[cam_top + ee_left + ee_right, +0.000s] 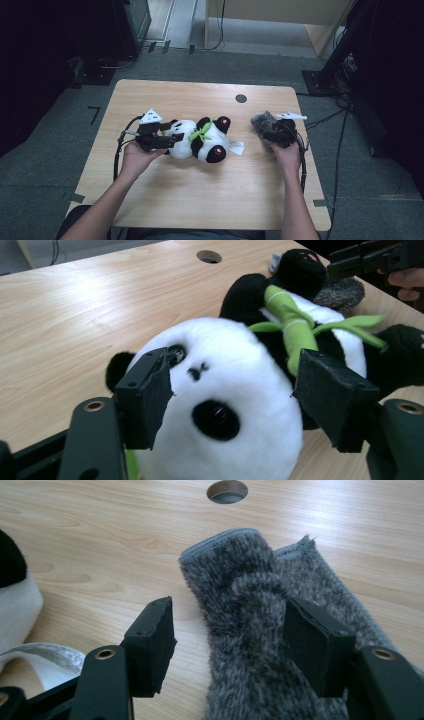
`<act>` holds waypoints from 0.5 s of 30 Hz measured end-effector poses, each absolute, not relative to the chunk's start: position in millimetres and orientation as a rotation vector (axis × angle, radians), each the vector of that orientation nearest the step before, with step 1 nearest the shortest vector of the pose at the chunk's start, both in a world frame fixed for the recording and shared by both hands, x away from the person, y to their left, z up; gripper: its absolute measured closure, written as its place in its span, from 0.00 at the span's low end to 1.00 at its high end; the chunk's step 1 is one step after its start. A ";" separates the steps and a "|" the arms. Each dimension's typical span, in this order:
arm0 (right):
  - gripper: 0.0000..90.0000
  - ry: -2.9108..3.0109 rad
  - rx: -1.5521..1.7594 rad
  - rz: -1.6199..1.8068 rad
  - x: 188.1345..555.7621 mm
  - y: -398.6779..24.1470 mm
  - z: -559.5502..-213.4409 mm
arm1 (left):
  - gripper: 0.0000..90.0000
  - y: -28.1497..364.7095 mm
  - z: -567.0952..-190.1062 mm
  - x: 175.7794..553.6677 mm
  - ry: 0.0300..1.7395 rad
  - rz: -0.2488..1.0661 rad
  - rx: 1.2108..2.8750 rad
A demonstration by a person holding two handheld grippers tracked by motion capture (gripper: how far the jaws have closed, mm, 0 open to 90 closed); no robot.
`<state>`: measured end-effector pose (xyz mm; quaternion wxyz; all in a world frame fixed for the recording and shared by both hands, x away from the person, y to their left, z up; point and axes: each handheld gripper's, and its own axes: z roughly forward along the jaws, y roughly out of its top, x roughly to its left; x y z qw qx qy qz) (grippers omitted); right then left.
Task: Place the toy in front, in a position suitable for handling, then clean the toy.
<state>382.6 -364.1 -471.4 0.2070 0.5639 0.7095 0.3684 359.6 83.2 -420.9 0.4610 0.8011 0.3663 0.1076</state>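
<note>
My left fingers (230, 400) stand apart round the panda's (200, 139) head, pads not pressing; it lies mid-table. My right fingers (230, 645) are apart over the grey cloth (260, 625), maybe brushing one pad. Risks: panda rolls off-grip, cloth bunches. Nearby: bamboo (295, 330), tag (236, 147), table (200, 200) w/ cable hole (241, 98).

plush panda (200, 140) blocks table (200, 200) centre, grey cloth (264, 122) right; near edge free
</note>
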 end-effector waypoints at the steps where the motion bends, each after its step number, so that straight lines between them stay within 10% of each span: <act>1: 0.42 1.976 1.565 1.019 383.4 -364.8 -471.7 | 0.33 87.2 -422.4 358.5 0.900 0.272 1.965; 15: 0.42 1.966 1.597 0.982 394.1 -382.3 -484.1 | 0.32 107.7 -453.1 346.7 0.913 0.253 1.977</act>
